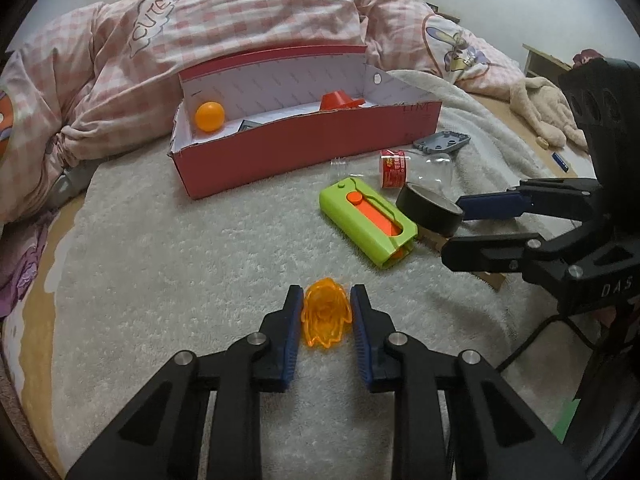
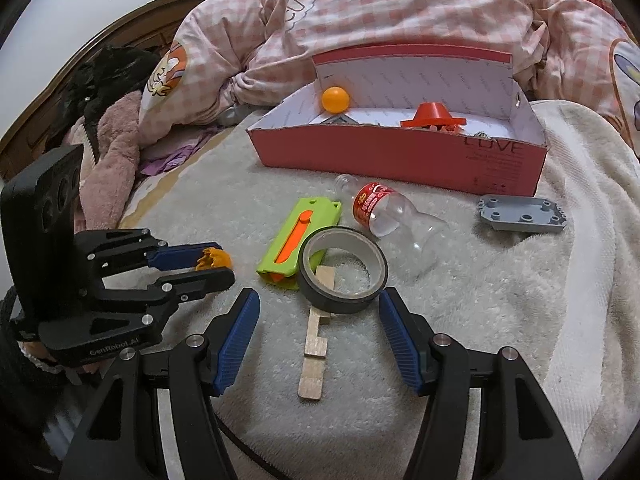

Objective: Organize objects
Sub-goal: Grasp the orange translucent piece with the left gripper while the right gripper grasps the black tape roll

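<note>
At lower centre, left gripper (image 1: 326, 294) pinches the translucent orange plastic trinket (image 1: 327, 316) (right gripper (image 2: 318, 298) open) — lift straight, gently.

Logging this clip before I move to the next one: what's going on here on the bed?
A person is tidying small items off a white blanket into a red box, a pair of tongs in each hand. The left tongs are closed on a small orange translucent piece lying on the blanket. The right tongs stand open just short of a roll of black tape, not gripping it. An orange ball and a red hat-shaped toy already sit in the box.
</note>
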The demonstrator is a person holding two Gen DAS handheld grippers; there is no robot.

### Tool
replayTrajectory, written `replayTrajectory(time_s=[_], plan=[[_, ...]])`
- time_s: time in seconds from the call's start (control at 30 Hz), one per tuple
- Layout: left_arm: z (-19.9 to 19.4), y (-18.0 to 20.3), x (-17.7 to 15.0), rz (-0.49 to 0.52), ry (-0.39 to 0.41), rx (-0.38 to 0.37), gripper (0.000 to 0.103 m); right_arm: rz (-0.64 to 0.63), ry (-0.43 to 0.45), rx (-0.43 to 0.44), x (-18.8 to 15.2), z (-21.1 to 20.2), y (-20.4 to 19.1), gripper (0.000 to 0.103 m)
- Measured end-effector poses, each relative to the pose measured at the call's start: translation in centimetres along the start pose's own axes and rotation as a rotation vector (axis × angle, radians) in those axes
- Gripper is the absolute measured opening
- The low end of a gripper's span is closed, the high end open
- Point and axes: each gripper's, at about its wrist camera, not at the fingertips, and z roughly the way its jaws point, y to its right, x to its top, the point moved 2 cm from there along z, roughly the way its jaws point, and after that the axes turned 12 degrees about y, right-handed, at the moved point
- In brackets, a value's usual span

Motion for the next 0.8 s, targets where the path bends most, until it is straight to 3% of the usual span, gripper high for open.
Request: replayTrajectory(time_s=[0.8], plan=[[-0.4, 1.0, 0.5, 0.016, 0.007, -0.021, 0.023, 0.031, 0.016, -0.009, 0.6, 1.2, 0.7, 0.062]])
